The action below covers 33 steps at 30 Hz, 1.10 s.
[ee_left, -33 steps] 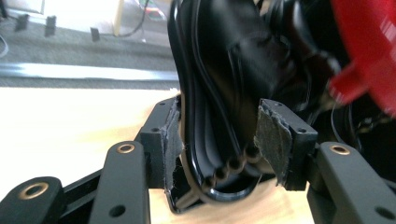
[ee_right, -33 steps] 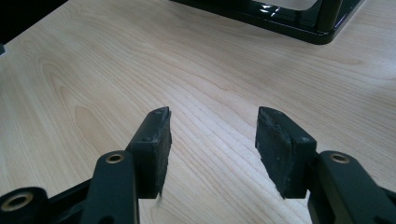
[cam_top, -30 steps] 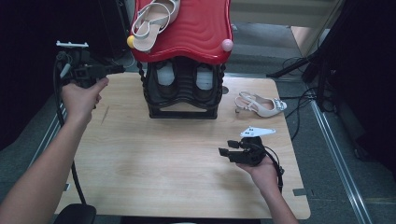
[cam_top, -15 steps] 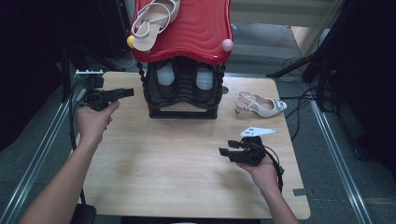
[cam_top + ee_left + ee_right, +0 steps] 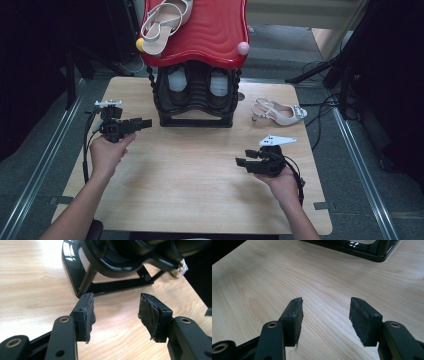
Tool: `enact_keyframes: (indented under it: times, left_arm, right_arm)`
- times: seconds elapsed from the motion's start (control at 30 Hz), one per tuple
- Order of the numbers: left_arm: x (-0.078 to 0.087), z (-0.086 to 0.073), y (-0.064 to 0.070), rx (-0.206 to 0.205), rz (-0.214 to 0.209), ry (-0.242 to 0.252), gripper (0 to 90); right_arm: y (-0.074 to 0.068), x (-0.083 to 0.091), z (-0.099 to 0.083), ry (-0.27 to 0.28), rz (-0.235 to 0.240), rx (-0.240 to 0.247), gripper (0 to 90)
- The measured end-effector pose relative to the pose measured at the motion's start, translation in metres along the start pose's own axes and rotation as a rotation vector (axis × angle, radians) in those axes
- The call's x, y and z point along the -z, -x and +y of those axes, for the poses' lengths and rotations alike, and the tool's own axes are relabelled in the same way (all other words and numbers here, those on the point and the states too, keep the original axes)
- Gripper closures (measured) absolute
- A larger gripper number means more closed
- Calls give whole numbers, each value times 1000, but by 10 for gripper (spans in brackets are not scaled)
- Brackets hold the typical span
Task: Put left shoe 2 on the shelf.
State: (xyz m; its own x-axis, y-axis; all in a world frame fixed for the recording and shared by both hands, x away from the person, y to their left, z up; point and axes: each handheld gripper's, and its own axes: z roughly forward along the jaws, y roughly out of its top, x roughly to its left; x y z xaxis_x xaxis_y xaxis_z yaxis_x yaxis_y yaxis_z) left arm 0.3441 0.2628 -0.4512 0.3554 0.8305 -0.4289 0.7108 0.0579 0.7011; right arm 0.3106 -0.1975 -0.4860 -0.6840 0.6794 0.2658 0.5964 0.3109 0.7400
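We hold the left gripper [image 5: 146,122], jaws apart and empty, pointed at the lower left corner of the glossy black plastic shoe rack with a wavy red top [image 5: 165,107] at the back of the pale wooden table [image 5: 190,190]. The right gripper [image 5: 241,162], also spread and empty, hovers over bare wood. A beige strappy heeled sandal [image 5: 280,112] lies right of the rack. We judge a careless reach could knock the rack's leg

Overhead forward-down — tong cameras near tabletop [image 5: 200,185].
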Motion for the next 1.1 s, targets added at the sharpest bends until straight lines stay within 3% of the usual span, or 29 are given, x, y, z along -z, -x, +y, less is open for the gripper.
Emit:
enact_keyframes:
  times: [0.13, 0.2, 0.37, 0.43, 0.57, 0.93, 1.1]
  left_arm:
    - [2, -11, 5, -6, -32, 6, 447]
    - [3, -16, 6, -13, -28, 10, 446]
    - [5, -27, 3, -19, -40, 22, 446]
    - [4, -30, 1, -18, -66, 32, 446]
    - [0, -32, 0, -46, -53, 26, 449]
    - [6, -32, -8, -5, -35, 80, 457]
    - [6, -32, -8, -18, -29, 73, 456]
  right_arm:
    - [1, 1, 0, 3, -7, -6, 459]
    - [2, 1, 0, 3, -8, -6, 459]
    - [3, 1, 0, 2, -8, -7, 459]
    - [3, 0, 0, 2, -8, -5, 459]
    - [4, 0, 0, -2, -10, -6, 459]
    - [8, 1, 1, 7, -22, -16, 462]
    - [9, 1, 2, 5, -28, -16, 464]
